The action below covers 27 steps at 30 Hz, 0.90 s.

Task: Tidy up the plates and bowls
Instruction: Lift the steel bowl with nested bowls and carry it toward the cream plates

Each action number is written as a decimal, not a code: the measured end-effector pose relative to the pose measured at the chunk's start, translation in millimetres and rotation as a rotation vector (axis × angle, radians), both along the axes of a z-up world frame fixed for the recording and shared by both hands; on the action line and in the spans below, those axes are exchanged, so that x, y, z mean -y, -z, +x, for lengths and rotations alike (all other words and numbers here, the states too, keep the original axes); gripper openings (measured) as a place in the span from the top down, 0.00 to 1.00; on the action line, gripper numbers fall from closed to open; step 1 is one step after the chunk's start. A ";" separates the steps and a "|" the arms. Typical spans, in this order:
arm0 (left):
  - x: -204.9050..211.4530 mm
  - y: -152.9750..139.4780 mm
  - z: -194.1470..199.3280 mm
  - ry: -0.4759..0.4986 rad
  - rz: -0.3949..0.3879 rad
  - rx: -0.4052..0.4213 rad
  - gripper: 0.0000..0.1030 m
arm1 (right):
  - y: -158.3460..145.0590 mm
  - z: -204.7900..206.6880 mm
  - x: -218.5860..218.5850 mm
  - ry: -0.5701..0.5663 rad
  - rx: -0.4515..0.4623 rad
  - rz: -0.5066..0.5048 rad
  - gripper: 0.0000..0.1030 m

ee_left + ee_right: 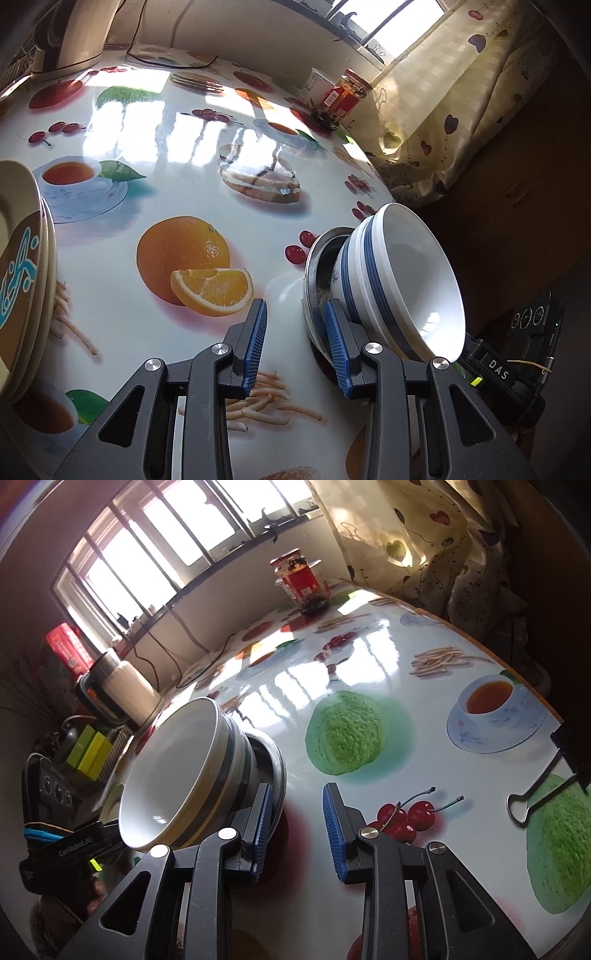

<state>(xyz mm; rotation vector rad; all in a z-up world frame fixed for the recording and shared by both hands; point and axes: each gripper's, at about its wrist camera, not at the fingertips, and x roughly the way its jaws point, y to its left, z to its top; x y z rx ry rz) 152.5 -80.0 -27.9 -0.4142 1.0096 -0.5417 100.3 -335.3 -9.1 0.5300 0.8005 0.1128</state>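
Left wrist view: left gripper [297, 349], blue pads parted a moderate way, nothing between them, only the fruit-printed table [155, 206] beneath. Its right pad [338, 354] stands against the rim of a metal dish [314, 273]; firm contact cannot be told. Stacked white bowls with blue bands [399, 280] sit nested in that dish, near the table's right edge. Stacked tan plates [26, 273] at the far left margin. Broad bare tabletop between the two stacks. Jar [343, 98] and cup [317, 85] at the far edge; kettle [70, 33] far left.

Right wrist view: right gripper [297, 830], pads likewise parted, gap empty. Left pad [262, 834] just beside the dish; touching cannot be told. Binder clip [535, 797] well to the right.
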 end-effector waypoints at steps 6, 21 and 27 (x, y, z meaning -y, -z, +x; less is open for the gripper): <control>-0.7 2.4 0.3 0.018 -0.049 -0.003 0.77 | 5.4 1.0 2.8 -0.029 0.004 0.096 0.85; 7.4 -3.2 -1.4 0.037 -0.025 0.028 0.90 | 5.0 2.7 2.0 -0.040 0.006 0.105 0.90; 9.8 -5.0 -3.0 0.038 0.003 0.044 0.90 | 7.1 2.0 3.6 -0.045 0.014 0.103 0.90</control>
